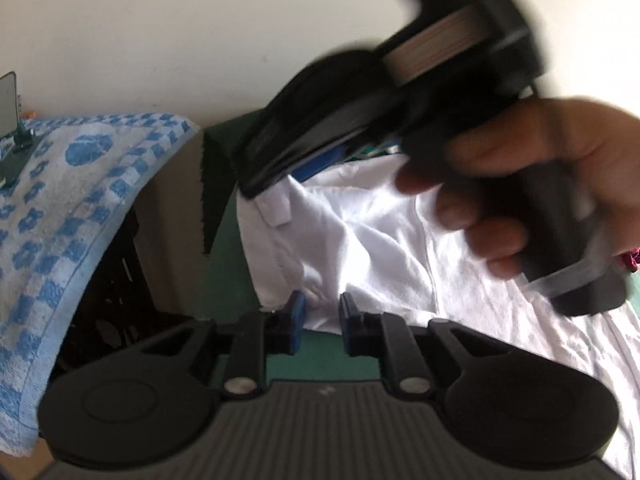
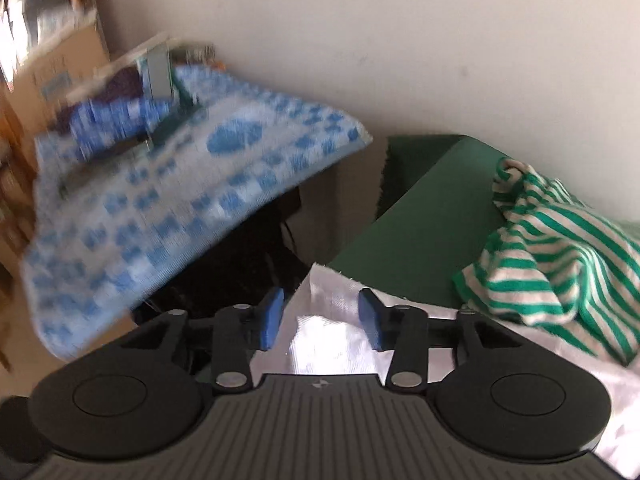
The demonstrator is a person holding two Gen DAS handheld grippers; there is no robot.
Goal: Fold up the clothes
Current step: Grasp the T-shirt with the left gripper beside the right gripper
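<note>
Lying crumpled on green cover (image 1: pixel 232 248) — white garment (image 1: pixel 360 240), both tongs parted.

White garment (image 1: pixel 392 232) — smooth thin cloth; blue-patterned towel (image 1: pixel 60 216) — rough terry; green table cover (image 2: pixel 424 224) matt.

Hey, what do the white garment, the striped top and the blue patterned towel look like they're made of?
White garment: smooth, thin woven or fine-knit fabric, probably cotton; it creases softly and has stitched seams. Striped top: soft jersey knit by the look, with green and cream stripes and slumping in loose folds. Blue patterned towel: terry cloth, judging by its fuzzy looped pile and flat woven border.
</note>
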